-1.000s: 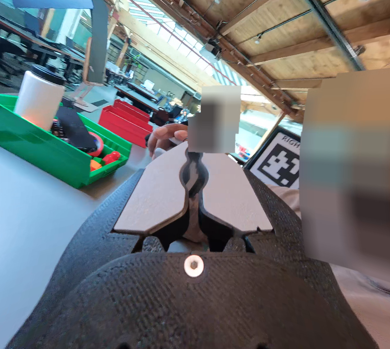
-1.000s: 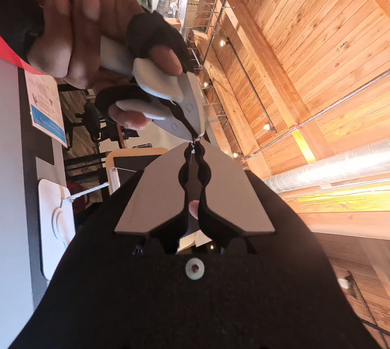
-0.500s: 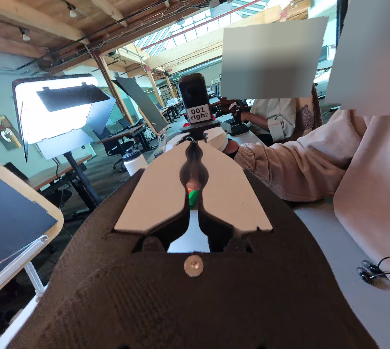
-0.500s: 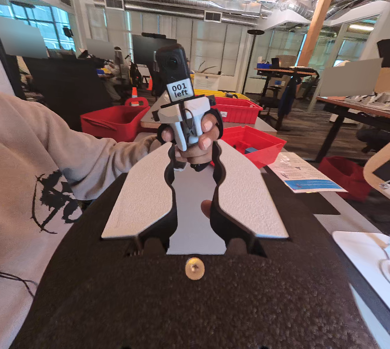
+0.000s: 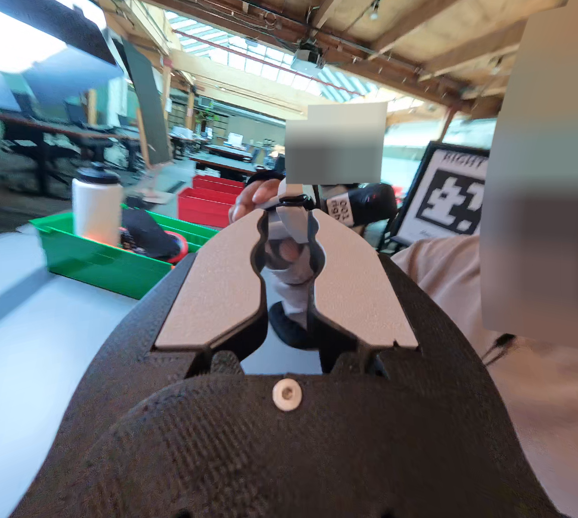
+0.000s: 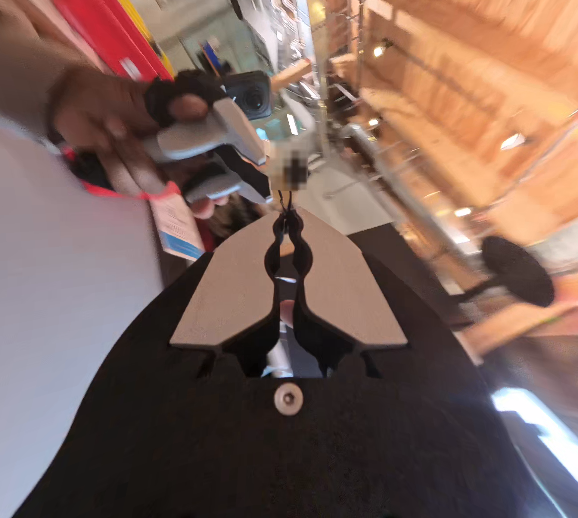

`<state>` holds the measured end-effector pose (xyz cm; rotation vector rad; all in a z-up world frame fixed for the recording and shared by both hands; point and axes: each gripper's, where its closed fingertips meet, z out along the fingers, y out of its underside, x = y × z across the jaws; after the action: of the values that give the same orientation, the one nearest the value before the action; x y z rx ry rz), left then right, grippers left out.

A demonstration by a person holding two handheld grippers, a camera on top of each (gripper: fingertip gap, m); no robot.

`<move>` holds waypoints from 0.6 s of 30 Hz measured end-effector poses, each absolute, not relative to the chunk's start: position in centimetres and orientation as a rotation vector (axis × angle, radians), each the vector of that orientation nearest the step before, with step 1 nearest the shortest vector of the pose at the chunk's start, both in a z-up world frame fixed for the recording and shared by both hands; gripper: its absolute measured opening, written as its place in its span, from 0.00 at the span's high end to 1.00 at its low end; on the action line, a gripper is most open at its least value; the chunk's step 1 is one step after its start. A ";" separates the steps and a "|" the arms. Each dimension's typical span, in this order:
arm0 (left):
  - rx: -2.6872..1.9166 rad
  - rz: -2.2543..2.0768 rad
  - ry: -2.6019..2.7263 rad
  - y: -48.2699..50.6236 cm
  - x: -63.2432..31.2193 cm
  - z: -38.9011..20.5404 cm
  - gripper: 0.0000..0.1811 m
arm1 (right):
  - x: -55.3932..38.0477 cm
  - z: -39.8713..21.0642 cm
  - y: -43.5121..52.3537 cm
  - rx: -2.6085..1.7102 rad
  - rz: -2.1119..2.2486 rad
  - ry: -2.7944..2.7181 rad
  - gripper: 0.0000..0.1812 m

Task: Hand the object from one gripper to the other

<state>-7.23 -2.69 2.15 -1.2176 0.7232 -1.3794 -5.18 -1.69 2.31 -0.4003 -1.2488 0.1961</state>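
One thin dark object (image 6: 285, 211) pinched at right gripper (image 6: 287, 217) fingertips; left gripper (image 5: 286, 221) fingers parted, empty.

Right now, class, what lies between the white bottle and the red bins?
A black item in the green bin, beside the bottle; left wrist view shows it.

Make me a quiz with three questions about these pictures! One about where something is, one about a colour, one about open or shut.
1. Where does the white bottle stand?
A. on the floor
B. in the green bin
C. on a chair

2. What colour are the bins behind the green bin?
A. red
B. blue
C. purple

3. How is the left gripper?
A. open
B. shut tight
C. out of sight

Answers: 1 B, the bottle rises from inside the bin's walls. 2 A, both bins are bright red. 3 A, a clear gap parts its two fingers.
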 end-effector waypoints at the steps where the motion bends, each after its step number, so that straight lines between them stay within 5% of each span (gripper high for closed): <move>1: -1.231 -1.480 0.683 -2.6 -7.3 2.1 0.86 | -5.1 2.3 -1.5 -0.333 0.055 -1.229 0.99; 8: -1.383 -1.664 0.551 -1.4 -6.0 0.4 0.90 | -6.3 0.7 -0.7 -0.129 -0.356 -1.162 0.99; 11: -1.381 -1.569 0.561 -1.0 -6.1 0.3 0.99 | -6.5 0.3 -0.2 -0.155 -0.336 -1.175 0.98; 18: -1.306 -0.920 0.729 0.1 -7.8 0.4 0.99 | -5.3 0.5 1.9 -0.728 0.577 -1.270 0.86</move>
<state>-7.78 0.06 0.45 -1.3056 0.7289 -0.9200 -5.34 1.86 0.53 -0.7283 -1.2705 0.5772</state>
